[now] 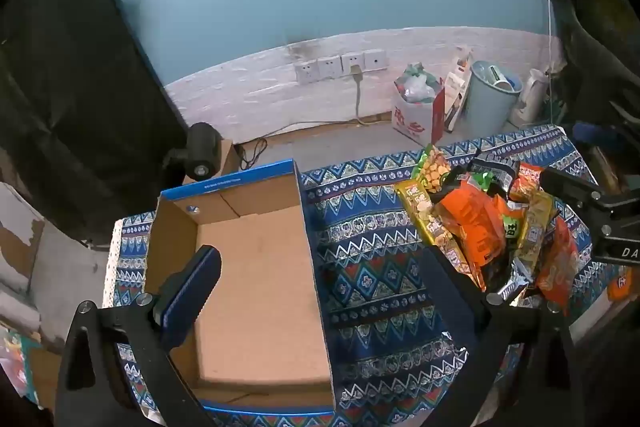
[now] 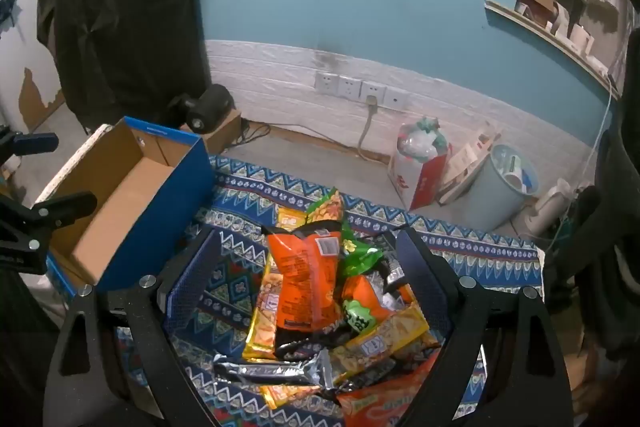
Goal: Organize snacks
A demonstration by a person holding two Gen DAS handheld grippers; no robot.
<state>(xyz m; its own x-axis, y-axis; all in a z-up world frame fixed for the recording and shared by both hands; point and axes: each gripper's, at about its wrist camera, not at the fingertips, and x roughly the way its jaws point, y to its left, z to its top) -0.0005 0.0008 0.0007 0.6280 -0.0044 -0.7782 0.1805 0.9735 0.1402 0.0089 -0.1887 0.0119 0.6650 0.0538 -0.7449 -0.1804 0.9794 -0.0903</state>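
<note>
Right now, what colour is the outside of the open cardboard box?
Blue outside, plain brown cardboard inside. The box shows its blue side wall best in the right wrist view.

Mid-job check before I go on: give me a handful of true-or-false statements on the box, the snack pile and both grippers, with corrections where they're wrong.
1. The cardboard box has no snacks in it. True.
2. The right gripper is shut on the orange packet. False: its jaws stand wide open on either side of the snack pile, gripping nothing.
3. The left gripper is open, with one finger over the box. True.
4. The snacks are sorted in neat rows on the patterned cloth. False: they lie in one jumbled, overlapping heap.
5. The blue waste bin stands on the table beside the box. False: it stands on the floor by the wall.
</note>
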